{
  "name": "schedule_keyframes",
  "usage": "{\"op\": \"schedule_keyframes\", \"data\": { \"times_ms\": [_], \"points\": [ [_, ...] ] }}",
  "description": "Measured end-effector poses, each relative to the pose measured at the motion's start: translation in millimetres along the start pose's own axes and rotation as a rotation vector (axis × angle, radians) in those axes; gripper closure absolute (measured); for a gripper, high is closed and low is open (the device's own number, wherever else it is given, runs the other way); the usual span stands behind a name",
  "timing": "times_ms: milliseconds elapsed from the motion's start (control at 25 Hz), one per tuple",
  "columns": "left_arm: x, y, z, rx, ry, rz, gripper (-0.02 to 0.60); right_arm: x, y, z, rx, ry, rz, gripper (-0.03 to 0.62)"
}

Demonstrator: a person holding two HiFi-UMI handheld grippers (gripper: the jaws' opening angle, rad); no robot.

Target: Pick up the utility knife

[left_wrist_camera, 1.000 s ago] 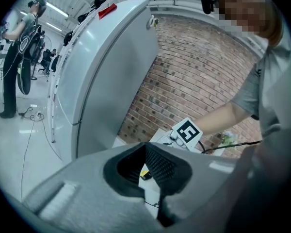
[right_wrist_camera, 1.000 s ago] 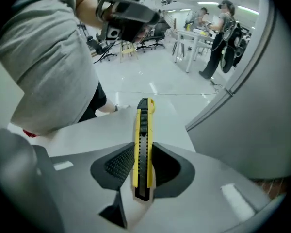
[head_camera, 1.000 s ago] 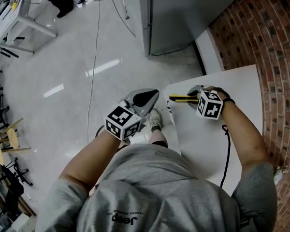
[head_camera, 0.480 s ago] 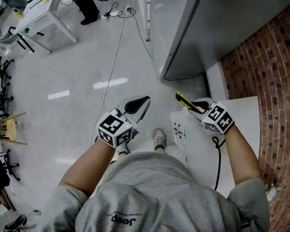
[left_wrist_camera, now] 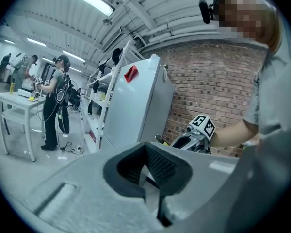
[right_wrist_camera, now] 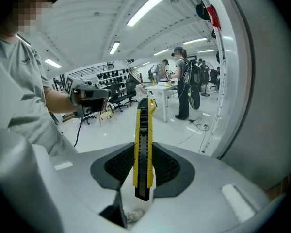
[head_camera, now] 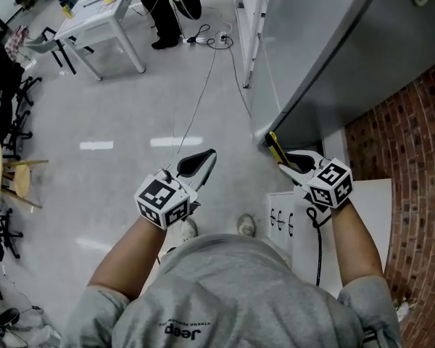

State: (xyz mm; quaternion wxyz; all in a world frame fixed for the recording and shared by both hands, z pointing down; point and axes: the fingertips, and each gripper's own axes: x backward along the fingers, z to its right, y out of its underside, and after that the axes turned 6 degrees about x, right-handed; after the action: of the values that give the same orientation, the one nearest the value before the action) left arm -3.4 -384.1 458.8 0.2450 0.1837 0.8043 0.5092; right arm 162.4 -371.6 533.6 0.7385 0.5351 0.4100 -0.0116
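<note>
Head view: the right gripper (head_camera: pixel 285 158) carries the yellow knife (head_camera: pixel 275 148) over the floor, clear of the white worktop (head_camera: pixel 366 216). The left gripper (head_camera: pixel 207 156) hangs apart from it.

Left gripper view: its fingers (left_wrist_camera: pixel 161 165) are pressed together on nothing.

Right gripper view: the fingers (right_wrist_camera: pixel 115 166) pinch the knife (right_wrist_camera: pixel 142 140) near its rear end, with the tip pointing away.

The pick-up looks done. The next move calls only for a steady pinch.

Left gripper (head_camera: pixel 205 156) closed, right gripper (head_camera: pixel 288 159) clamped
</note>
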Motion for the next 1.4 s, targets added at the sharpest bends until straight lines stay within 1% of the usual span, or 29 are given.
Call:
{"op": "schedule_keyframes", "data": {
  "times_ms": [200,320,480,600,800,1080,1400],
  "points": [
    [33.8,-24.2,-19.8,0.015,-0.031,0.037,0.584,-18.3,-43.3,-12.7,0.004,-0.016,0.05,0.47],
    [49.6,-39.5,-28.3,0.013,-0.049,0.06,0.584,-23.9,-71.6,-16.7,-0.017,-0.023,0.105,0.47],
    [68.3,-56.0,-36.7,0.037,-0.049,0.072,0.583,-26.4,-110.7,-25.8,-0.028,-0.04,0.183,0.471],
    [79.5,-65.3,-40.6,0.024,-0.059,0.081,0.584,-25.4,-134.5,-30.7,-0.028,-0.042,0.233,0.47],
    [96.3,-81.7,-48.6,-0.001,-0.085,0.109,0.583,-24.9,-167.4,-34.9,-0.03,-0.044,0.299,0.47],
    [118.2,-106.1,-61.5,-0.005,-0.115,0.135,0.583,-19.6,-214.4,-36.3,-0.057,-0.045,0.395,0.47],
    [130.5,-123.3,-63.7,-0.021,-0.124,0.156,0.583,-2.0,-248.4,-37.7,-0.083,-0.025,0.505,0.47]
  ]
}}
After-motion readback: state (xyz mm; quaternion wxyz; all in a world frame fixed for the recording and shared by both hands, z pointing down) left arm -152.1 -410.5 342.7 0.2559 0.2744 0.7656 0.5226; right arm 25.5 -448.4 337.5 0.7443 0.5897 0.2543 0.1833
